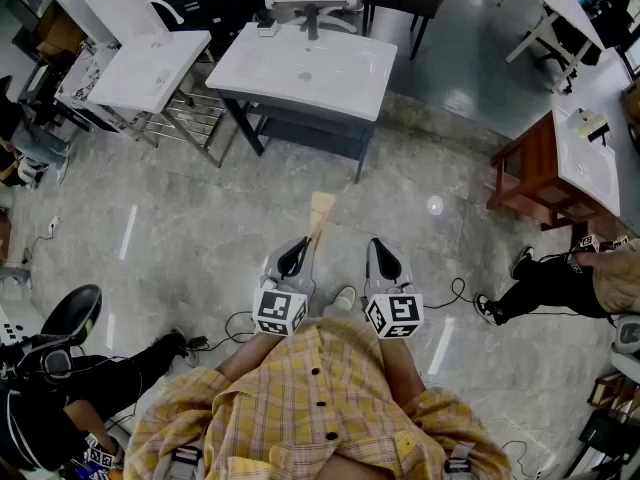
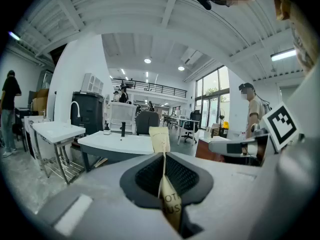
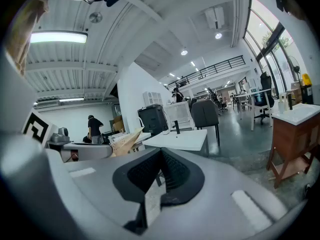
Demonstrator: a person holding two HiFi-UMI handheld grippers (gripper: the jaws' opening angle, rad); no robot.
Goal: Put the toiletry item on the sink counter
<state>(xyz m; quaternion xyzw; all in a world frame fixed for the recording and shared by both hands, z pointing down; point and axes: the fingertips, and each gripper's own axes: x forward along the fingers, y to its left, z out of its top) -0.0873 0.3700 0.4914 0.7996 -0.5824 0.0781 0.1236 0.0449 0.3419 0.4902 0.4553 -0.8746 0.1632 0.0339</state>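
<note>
The right gripper (image 3: 159, 180) is seen closed, with nothing between its jaws. A tan sachet (image 2: 160, 140) is pinched in the closed left gripper (image 2: 164, 158), its top pointed to 12 o'clock. The sink counter (image 1: 345, 80) is seen at 12 o'clock, well apart from the sachet.
</note>
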